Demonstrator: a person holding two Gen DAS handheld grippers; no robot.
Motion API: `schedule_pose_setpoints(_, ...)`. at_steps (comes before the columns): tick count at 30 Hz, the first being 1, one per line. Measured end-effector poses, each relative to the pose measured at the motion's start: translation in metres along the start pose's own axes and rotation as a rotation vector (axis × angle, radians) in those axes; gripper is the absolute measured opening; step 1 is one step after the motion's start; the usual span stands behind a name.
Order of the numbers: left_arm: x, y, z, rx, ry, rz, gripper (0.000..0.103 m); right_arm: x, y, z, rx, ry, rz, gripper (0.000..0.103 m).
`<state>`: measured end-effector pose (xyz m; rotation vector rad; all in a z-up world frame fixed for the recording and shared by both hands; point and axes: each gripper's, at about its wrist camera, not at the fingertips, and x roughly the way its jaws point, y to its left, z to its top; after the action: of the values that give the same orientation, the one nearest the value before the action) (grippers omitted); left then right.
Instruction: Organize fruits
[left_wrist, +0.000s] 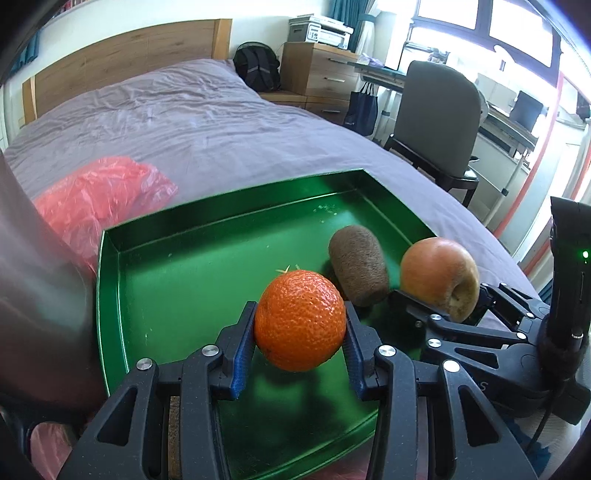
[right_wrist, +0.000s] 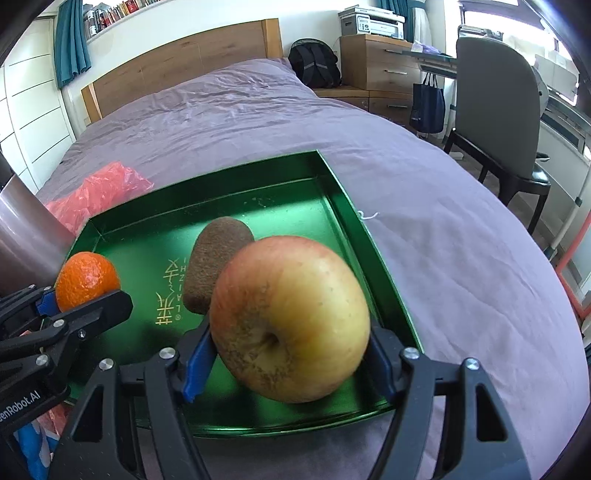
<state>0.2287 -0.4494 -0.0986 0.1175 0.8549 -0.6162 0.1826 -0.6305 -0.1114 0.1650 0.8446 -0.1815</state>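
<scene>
Over the green tray (left_wrist: 110, 295) on the bed (left_wrist: 184, 122): left hand-held gripper (left_wrist: 300, 328) was clamped on one orange (left_wrist: 300, 319), right hand-held gripper (right_wrist: 291, 347) clamped on one apple (right_wrist: 291, 317). One kiwi (left_wrist: 357, 266) lay on the tray floor between them. One red plastic bag (left_wrist: 99, 199) sat beside the tray.

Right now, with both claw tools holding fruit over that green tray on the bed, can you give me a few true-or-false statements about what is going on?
1. The left gripper grips an orange. True.
2. The right gripper holds a banana. False: it holds an apple.
3. A kiwi lies in the green tray. True.
4. The tray sits on a wooden desk. False: it rests on the purple bedcover.
5. A red plastic bag lies beside the tray. True.
</scene>
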Motion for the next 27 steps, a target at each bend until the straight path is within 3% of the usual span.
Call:
schedule_pose_setpoints(7, 0.018, 0.004, -0.008, -0.017, 0.043, 0.018, 0.038, 0.011, 0.003, 0.009, -0.016, -0.009, -0.004, 0.067)
schedule_pose_setpoints(16, 0.021, -0.006, -0.016, 0.036, 0.045, 0.059, 0.039, 0.024, 0.008, 0.017, -0.035, -0.018, -0.008, 0.069)
schedule_pose_setpoints(22, 0.020, -0.007, -0.016, 0.040, 0.057, 0.057, 0.050, 0.023, 0.009, 0.015, -0.039, -0.013, -0.021, 0.069)
schedule_pose_setpoints(24, 0.020, -0.007, -0.016, 0.036, 0.062, 0.050, 0.054, 0.023, 0.009, 0.015, -0.037, -0.011, -0.023, 0.071)
schedule_pose_setpoints(27, 0.017, -0.005, -0.016, 0.024, 0.070, 0.053, 0.058, 0.020, 0.007, 0.016, -0.026, -0.009, -0.027, 0.086)
